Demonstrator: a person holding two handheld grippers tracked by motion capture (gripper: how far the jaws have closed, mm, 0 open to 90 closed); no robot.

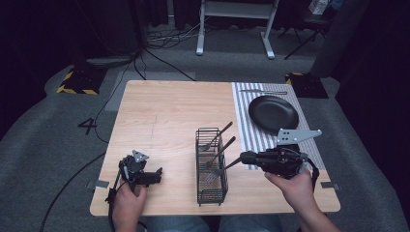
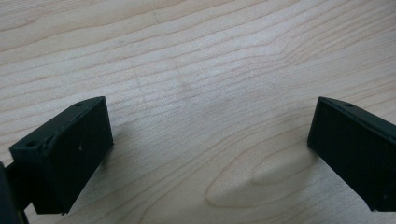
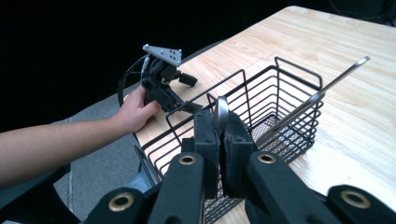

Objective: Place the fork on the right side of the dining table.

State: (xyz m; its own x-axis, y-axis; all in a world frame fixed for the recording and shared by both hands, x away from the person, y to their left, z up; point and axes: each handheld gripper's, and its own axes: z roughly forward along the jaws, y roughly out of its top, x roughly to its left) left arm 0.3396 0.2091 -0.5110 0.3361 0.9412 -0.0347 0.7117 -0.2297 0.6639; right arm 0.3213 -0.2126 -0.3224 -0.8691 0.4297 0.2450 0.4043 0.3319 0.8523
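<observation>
Right gripper view: utensil handle being pinched shut by right gripper over wire basket.
Next, lifting it clear toward plate; left gripper is resting open, empty.

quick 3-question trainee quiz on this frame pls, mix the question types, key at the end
1. True or false: the right gripper has its jaws closed on the handle of a utensil.
2. Where does the black plate sit? A) on bare wood B) on the striped mat C) inside the wire basket
3. What lies between the open jaws of the left gripper?

Key:
1. True.
2. B.
3. Nothing but the bare wooden table.
</observation>
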